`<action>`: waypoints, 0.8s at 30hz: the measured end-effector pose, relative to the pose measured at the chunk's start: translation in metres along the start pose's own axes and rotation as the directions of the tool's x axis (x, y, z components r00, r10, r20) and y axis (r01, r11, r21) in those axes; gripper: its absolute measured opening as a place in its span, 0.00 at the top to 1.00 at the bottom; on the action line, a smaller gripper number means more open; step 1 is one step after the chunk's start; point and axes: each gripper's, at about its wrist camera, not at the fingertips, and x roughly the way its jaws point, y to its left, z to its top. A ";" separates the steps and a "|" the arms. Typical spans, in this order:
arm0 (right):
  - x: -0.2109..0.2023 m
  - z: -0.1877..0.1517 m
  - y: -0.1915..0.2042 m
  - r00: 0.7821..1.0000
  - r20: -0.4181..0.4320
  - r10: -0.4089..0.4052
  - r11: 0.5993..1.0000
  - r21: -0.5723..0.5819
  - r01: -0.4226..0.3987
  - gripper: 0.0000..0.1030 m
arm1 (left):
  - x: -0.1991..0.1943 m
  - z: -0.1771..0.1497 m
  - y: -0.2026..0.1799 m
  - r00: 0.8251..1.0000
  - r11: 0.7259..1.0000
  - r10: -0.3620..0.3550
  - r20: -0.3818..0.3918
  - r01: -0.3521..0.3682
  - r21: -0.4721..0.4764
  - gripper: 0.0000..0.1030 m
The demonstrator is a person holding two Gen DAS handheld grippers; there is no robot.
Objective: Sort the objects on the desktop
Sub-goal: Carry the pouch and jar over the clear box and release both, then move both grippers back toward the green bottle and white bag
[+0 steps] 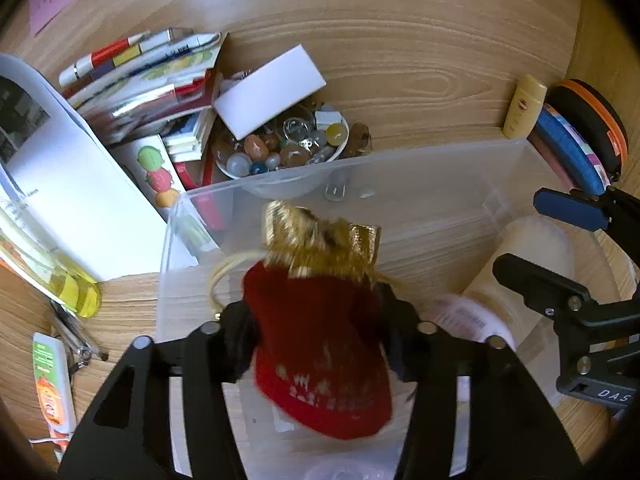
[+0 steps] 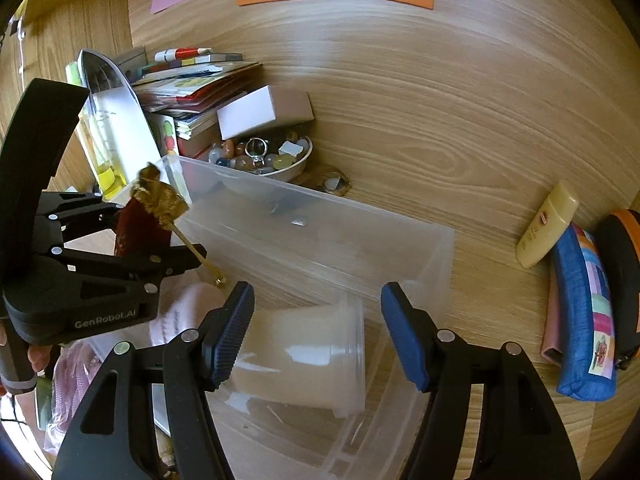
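The left tongs (image 1: 320, 344) hang over the near left end of a clear plastic bin (image 1: 400, 168) on the wooden desk (image 1: 400, 60), with a red pouch (image 1: 320, 340) topped in gold sitting between their two fingers. The pouch is blurred, and the fingers stand a little apart on either side of it; whether the pads press on the cloth cannot be told. Its gold top points toward the far wall of the bin, and a gold drawstring (image 2: 198, 252) trails down into the bin.

The right tongs (image 2: 318, 332) are spread apart with nothing between them, poised above the near right part of the bin, over a milky plastic cup (image 2: 304, 356) lying on its side inside it.

Just behind the bin's far wall sits a white bowl (image 1: 280, 148) of coloured stones, with a white box (image 1: 272, 90) leaning on its rim and a heap of booklets (image 1: 152, 80) to its left. To the right of the bin lie a yellow tube (image 2: 546, 226) and a blue pencil case (image 2: 584, 312), side by side
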 end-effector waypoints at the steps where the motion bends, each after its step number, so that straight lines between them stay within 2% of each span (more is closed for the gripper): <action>1: -0.001 0.000 0.000 1.000 0.001 -0.001 1.000 -0.002 0.001 0.39 | -0.002 0.000 0.000 1.000 1.000 0.002 0.005 -0.002 0.004 0.45; 3: -0.005 0.000 0.003 1.000 0.014 -0.002 1.000 -0.013 0.002 0.38 | -0.005 0.000 0.000 1.000 1.000 -0.001 0.011 0.001 0.005 0.43; 7: -0.013 0.001 0.006 0.999 0.044 -0.007 1.000 -0.023 0.008 0.24 | -0.016 0.001 0.004 0.999 1.000 -0.020 0.031 0.020 -0.008 0.35; 11: -0.020 0.001 0.007 0.996 0.079 -0.029 0.999 -0.026 0.031 0.20 | -0.031 0.001 0.010 0.998 1.000 -0.002 0.062 0.003 -0.013 0.28; 19: -0.029 0.004 0.005 0.993 0.108 -0.038 0.999 -0.016 0.040 0.14 | -0.056 0.000 0.013 0.994 0.999 0.001 0.105 0.003 -0.037 0.25; 22: -0.037 0.007 0.006 0.988 0.137 -0.071 0.997 -0.018 0.074 0.07 | -0.071 -0.008 0.016 0.992 0.999 0.011 0.125 -0.005 -0.050 0.24; 24: -0.046 0.009 0.007 0.982 0.165 -0.087 0.995 -0.023 0.092 0.06 | -0.080 -0.010 0.016 0.990 0.999 0.014 0.143 -0.007 -0.051 0.24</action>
